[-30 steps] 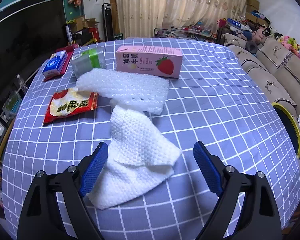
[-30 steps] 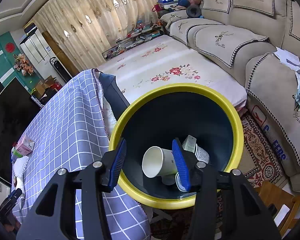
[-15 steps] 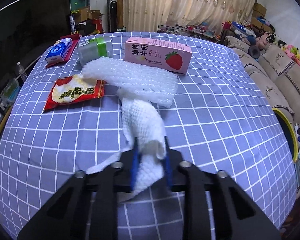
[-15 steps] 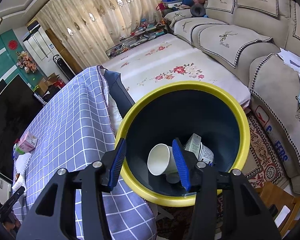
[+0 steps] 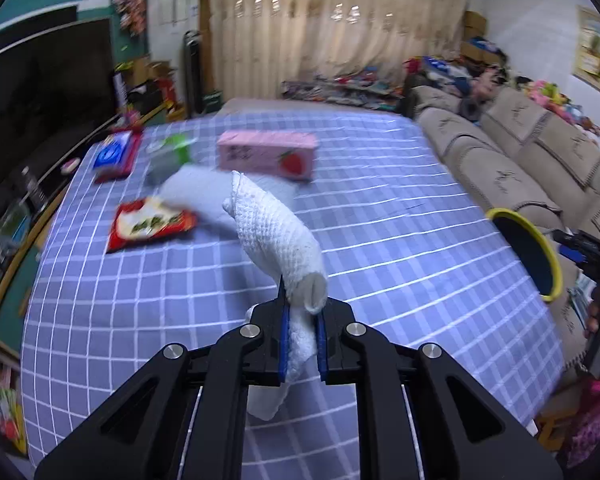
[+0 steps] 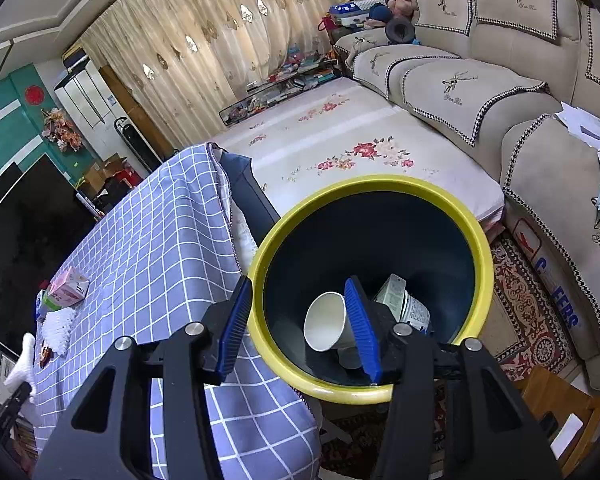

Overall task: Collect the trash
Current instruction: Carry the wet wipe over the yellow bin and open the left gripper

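Our left gripper [image 5: 301, 340] was closing, and its blue pads already pressed on a white paper towel [image 5: 278, 236], which stood up out of the jaws in a curved roll and hung down in a loose tail below them. The towel was clear of the blue checked tablecloth [image 5: 400, 248]. Beyond it, blurred, lay a sheet of white bubble wrap [image 5: 192, 190], a red snack packet [image 5: 150, 226] to its left, a pink strawberry milk carton [image 5: 266, 154] behind it, a green-capped container [image 5: 168, 156] and a blue pack [image 5: 114, 154] near the far left edge.

The bin [image 5: 526, 254], dark inside with a yellow rim, sat off the right edge of the table, and our right gripper [image 5: 580, 250] showed just beside it.

From the right wrist, our right gripper [image 6: 296, 322] hung over the bin [image 6: 480, 248] with its jaws partly apart and nothing between the pads. Inside the bin lay a white paper cup [image 6: 326, 328] on its side and a crumpled plastic cup [image 6: 404, 306] next to it. Far off at the left edge of that view, the paper towel [image 6: 22, 364] showed small, raised above the tablecloth [image 6: 152, 240].
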`<state>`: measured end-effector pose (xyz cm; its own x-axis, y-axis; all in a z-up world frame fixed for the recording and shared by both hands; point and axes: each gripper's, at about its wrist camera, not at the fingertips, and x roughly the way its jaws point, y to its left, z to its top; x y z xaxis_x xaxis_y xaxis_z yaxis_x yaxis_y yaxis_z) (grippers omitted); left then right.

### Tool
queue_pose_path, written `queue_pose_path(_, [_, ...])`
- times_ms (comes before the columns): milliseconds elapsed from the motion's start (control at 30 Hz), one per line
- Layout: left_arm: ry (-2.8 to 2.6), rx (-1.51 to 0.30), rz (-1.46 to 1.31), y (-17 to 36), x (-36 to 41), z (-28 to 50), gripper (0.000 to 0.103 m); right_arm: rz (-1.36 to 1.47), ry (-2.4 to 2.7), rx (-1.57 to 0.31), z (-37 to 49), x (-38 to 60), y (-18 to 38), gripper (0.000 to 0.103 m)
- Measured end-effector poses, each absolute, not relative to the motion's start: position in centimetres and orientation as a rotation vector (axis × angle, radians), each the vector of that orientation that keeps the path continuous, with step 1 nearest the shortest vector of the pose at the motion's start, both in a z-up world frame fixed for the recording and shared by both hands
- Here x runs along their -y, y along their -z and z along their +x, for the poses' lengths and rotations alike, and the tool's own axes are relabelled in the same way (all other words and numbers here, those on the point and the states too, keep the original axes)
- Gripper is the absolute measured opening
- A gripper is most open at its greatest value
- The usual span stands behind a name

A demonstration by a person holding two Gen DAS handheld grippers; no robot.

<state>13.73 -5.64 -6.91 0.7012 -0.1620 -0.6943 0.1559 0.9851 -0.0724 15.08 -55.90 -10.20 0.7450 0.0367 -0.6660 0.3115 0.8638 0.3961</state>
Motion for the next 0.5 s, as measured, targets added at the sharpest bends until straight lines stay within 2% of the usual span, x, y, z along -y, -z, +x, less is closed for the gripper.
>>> queue_pose_path(500, [0.546, -0.736, 0.111, 4.2, 20.8, 16.9, 0.011, 0.546, 0.274, -0.648, 10.5, 60.7, 9.1, 0.047])
